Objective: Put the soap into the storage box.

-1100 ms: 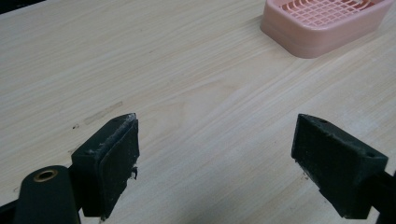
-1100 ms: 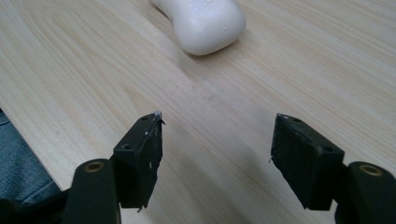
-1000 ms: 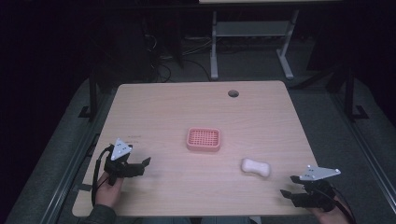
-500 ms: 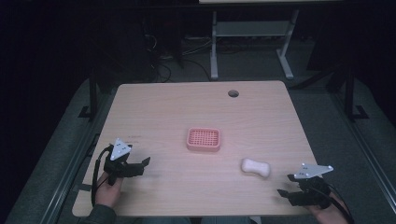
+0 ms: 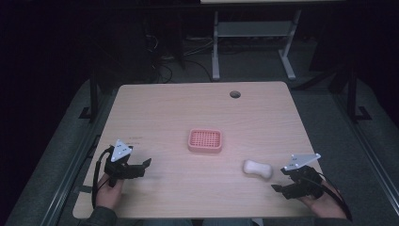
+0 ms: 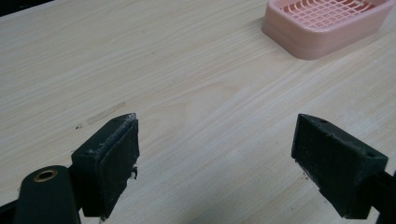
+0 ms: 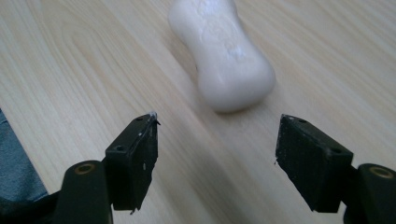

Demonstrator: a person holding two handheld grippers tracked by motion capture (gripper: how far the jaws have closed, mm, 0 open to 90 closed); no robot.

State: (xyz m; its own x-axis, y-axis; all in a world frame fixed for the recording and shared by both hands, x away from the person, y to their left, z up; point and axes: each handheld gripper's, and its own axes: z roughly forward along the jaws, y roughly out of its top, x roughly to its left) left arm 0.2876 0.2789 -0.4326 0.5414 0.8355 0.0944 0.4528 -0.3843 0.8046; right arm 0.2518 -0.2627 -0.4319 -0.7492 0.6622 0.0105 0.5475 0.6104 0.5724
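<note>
Right gripper view: soap bar (image 7: 219,56) dead ahead of right gripper (image 7: 217,154), long axis running away — jaws just spreading wide, nothing between; near table's (image 5: 188,108) right front corner.

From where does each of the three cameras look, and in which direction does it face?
High view: above the person's side, facing forward and down on the table; both hands, left gripper and right gripper show.
Left gripper view: rides the left gripper, looks along its open jaws toward the pink soap dish.
Right gripper view: rides the right gripper, open jaws face the white soap bar.
Shared: the high view also shows the dish and the soap.
</note>
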